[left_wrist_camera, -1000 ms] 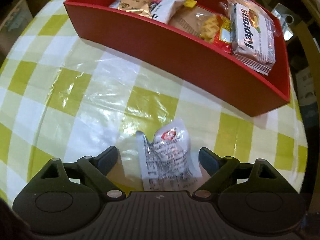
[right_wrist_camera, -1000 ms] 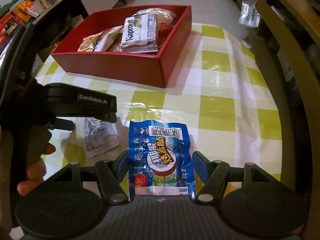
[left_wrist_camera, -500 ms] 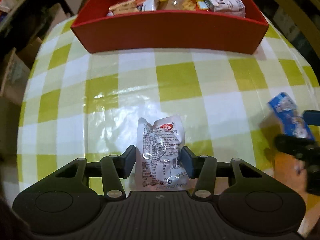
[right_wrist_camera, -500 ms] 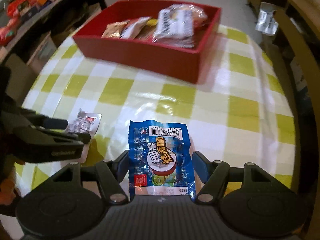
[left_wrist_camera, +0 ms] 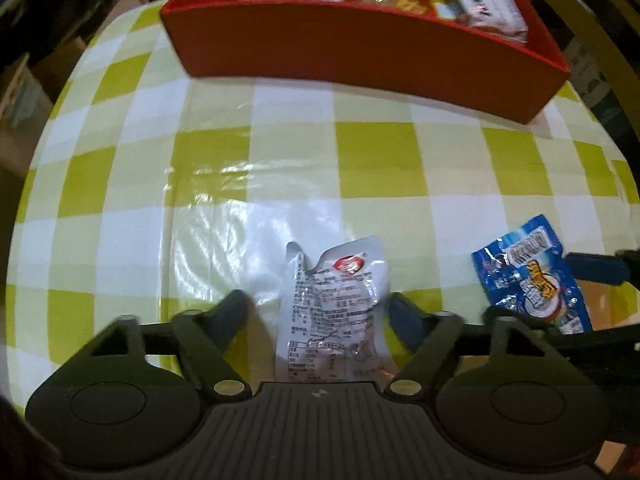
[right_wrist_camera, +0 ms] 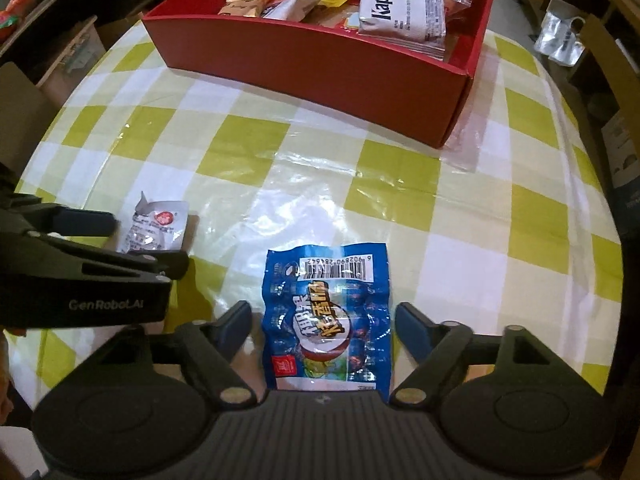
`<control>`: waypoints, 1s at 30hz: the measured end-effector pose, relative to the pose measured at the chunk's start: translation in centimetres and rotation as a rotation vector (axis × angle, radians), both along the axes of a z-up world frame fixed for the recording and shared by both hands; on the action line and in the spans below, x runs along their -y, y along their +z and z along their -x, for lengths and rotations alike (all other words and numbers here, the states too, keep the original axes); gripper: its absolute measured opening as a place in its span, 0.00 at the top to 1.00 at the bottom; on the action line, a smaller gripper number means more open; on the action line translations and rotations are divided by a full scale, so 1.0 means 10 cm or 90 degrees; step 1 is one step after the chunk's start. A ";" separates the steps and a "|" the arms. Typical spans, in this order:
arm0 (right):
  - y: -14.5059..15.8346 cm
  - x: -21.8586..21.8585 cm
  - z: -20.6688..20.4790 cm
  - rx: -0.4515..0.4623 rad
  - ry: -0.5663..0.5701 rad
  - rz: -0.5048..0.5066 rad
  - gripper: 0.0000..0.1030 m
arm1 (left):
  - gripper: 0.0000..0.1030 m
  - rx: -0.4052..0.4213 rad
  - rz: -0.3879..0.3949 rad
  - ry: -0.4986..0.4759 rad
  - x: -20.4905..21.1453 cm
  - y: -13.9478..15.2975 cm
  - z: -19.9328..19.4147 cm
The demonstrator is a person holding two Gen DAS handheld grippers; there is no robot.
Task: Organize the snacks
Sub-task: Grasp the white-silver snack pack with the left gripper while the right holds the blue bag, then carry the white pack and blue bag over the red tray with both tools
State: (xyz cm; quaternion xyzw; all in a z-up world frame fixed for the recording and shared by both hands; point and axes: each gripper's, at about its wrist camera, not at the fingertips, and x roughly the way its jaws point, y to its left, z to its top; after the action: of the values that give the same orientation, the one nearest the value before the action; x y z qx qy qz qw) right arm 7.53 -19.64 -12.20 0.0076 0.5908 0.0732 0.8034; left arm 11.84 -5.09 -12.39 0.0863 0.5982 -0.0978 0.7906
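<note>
Setting: a round surface under a green-and-white checked cover, seen from two hand-held tools pointing steeply down at it.
Left tool: spread fairly wide, its jaws having just eased apart; the silver snack packet lies flat on the cover between the fingers, the right finger right at its edge and a gap on the left, so nothing is gripped.
Right tool: standing wide, its jaws having just opened; the blue snack packet lies flat between the fingers with a clear gap on both sides, barcode end pointing away from the camera.
Packets: the two lie near each other on the near part of the surface, apart and not touching; from the right wrist camera the silver one shows to the left, partly behind the left tool's body.
Red box: open-topped, at the far side of the surface, well apart from both loose packets.
Box contents: several snack packs lying inside, among them a white Kaprons pack propped at the right end and a gold-brown packet toward the left.
Person: only a sliver of a hand shows, at the left edge of the right wrist view.
</note>
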 end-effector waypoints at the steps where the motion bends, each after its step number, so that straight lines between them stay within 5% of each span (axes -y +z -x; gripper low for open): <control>1: -0.01 0.00 0.00 -0.002 0.001 -0.005 0.06 | 0.34 0.003 0.003 -0.004 0.01 0.02 0.01; 4: -0.01 -0.05 0.03 0.002 0.012 0.015 0.07 | 0.40 -0.004 0.008 -0.016 0.04 0.04 0.04; 8: 0.03 -0.14 0.14 0.006 0.028 0.054 0.25 | 0.42 -0.006 0.007 -0.025 0.06 0.07 0.11; 30: 0.48 -0.20 0.17 0.104 -0.001 0.055 0.26 | 0.41 0.138 -0.038 -0.083 0.07 0.47 0.32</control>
State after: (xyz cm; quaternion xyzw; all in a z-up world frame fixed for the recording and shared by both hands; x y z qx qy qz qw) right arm 5.84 -17.61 -7.36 -0.0329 0.5257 0.0471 0.8487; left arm 8.68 -5.78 -7.68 0.1583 0.5054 -0.1211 0.8396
